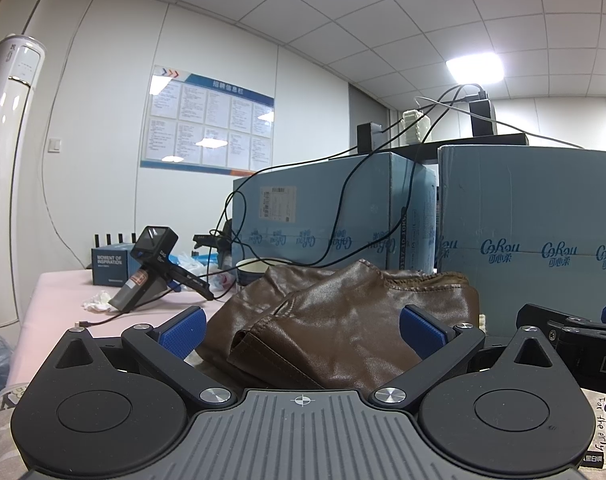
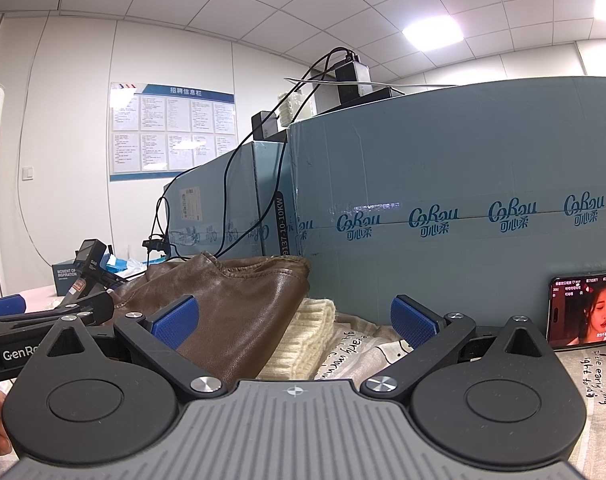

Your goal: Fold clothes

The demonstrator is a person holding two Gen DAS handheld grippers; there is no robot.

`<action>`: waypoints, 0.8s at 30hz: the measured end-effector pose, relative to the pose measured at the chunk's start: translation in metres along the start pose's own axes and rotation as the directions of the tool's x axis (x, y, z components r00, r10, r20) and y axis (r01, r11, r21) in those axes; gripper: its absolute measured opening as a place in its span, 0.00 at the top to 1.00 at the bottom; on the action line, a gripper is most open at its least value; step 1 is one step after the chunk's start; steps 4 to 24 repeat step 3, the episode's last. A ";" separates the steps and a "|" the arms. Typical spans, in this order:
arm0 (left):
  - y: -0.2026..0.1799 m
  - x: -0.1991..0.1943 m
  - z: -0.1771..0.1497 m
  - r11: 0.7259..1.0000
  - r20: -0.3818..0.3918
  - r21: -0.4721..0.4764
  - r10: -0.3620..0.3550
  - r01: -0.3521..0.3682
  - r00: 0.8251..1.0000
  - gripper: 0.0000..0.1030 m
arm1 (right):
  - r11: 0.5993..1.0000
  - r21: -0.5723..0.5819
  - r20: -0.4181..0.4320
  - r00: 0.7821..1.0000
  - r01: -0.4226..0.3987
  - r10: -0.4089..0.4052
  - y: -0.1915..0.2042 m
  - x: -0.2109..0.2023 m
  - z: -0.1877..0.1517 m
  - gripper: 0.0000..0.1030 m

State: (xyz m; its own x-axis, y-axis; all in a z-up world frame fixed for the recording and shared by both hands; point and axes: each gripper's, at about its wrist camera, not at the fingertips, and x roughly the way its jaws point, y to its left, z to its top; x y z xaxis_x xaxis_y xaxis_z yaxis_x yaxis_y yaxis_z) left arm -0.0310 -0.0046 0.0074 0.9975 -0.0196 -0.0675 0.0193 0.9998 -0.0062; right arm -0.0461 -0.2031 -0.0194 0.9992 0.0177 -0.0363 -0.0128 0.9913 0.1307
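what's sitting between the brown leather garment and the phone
In the right wrist view, a cream knit garment and printed cloth lie between the brown leather garment and the phone.

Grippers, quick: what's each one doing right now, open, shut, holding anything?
Left gripper: open, holding nothing, brown leather garment lies between its fingers.
Right gripper: open, holding nothing, cream knit ahead.

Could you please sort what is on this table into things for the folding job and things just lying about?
For the job: brown leather garment; cream knit; left tool and right tool, both open.

Lying about: phone; blue boxes; spare handheld tool; paper cup; cables; crumpled tissue.
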 end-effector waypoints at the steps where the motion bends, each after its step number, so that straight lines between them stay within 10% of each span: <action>1: 0.000 0.000 0.000 1.000 0.000 0.000 0.000 0.000 1.000 0.00 | 1.000 0.000 0.000 1.000 0.000 0.000 0.000 0.000 0.000 0.00; 24: 0.000 0.001 0.000 1.000 0.001 0.000 -0.001 0.001 1.000 0.00 | 1.000 0.000 0.000 1.000 0.000 0.000 0.000 0.000 0.000 0.00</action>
